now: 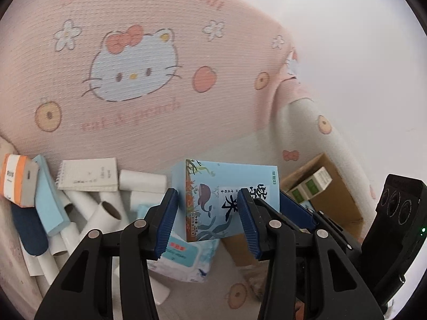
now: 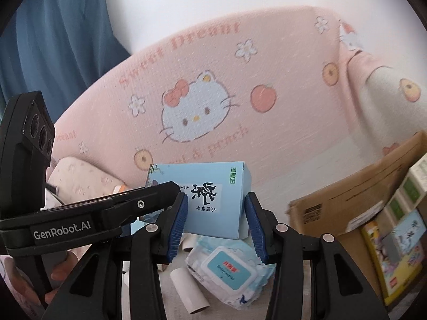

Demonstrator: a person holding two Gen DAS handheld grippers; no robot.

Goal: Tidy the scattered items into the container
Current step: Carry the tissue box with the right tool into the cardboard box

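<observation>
At far right, cardboard container (image 1: pixel 341 205): lying open, already holding green-labelled cartons; its near wall is standing in the way of an incoming load and risking a snag.

Centre, blue box (image 1: pixel 229 176): hanging in the air above the clutter, left of the container. The left gripper (image 1: pixel 206 200) and right gripper (image 2: pixel 216 202) are each clenching it, as far as the views show. Uneven pull between the two hands is threatening to twist it loose.

Near centre, wipes pack (image 2: pixel 229 269): lying directly below, catching any drop.

Near, paper tube (image 2: pixel 186 290): lying loose, liable to roll if struck.
</observation>
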